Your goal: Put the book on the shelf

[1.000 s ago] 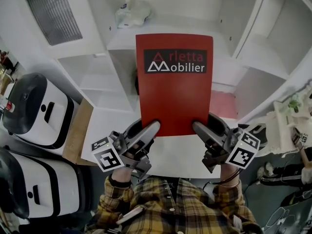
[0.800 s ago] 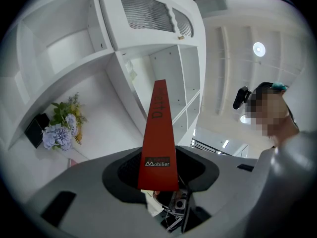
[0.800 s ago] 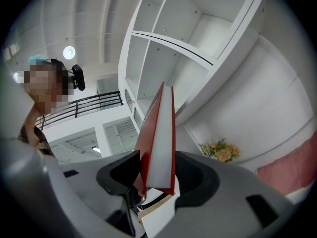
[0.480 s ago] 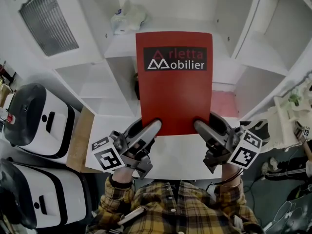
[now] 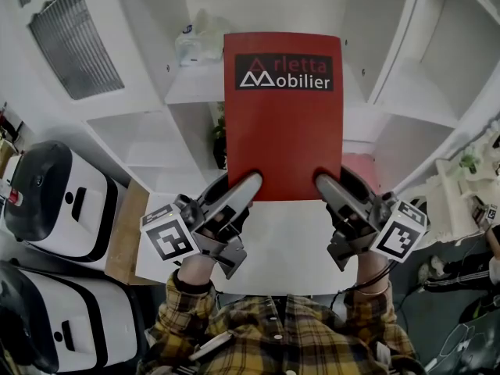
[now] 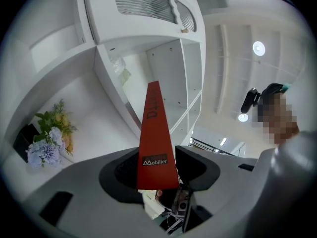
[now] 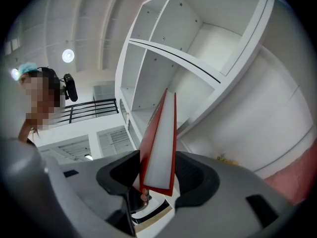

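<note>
We hold the red book (image 5: pixel 283 116) up before the shelf (image 5: pixel 194 92), its lower edge clamped in the left gripper (image 5: pixel 248 184), whose jaws have just been opening a little, and the right gripper (image 5: pixel 323 183).

A red book (image 5: pixel 285 116) is held up by its near edge. The left tool (image 5: pixel 248 186) clamps one corner, jaws just eased wider; the right tool (image 5: pixel 326 186) clamps the other. A white shelf (image 5: pixel 191 92) stands beyond both tools.

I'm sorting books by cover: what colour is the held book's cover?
Red. The book shows it best in the head view.
</note>
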Demonstrator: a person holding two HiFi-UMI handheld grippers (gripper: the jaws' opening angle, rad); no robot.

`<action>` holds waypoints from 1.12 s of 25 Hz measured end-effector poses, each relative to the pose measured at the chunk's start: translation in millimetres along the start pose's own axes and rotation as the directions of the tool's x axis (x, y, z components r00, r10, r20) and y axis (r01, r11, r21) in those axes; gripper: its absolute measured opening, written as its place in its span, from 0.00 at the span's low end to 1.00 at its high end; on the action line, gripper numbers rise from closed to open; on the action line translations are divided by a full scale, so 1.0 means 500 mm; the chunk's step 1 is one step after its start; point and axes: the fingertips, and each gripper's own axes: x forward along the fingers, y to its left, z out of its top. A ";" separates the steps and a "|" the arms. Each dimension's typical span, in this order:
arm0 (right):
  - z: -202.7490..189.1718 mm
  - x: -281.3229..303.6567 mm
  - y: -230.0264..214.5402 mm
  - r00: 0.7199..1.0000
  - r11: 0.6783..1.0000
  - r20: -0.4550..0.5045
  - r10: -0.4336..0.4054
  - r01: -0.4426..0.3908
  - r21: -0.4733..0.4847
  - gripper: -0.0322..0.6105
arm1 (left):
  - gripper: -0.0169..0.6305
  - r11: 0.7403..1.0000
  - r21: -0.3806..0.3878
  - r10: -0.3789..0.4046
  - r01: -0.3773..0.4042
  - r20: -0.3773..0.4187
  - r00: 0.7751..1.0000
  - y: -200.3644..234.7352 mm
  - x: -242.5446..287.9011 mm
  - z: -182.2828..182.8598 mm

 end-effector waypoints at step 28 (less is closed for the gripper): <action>0.161 0.055 -0.070 0.988 0.989 0.131 0.081 -0.096 0.116 0.46 | 0.43 0.999 -0.010 -0.031 0.032 0.040 0.999 0.006 0.127 0.111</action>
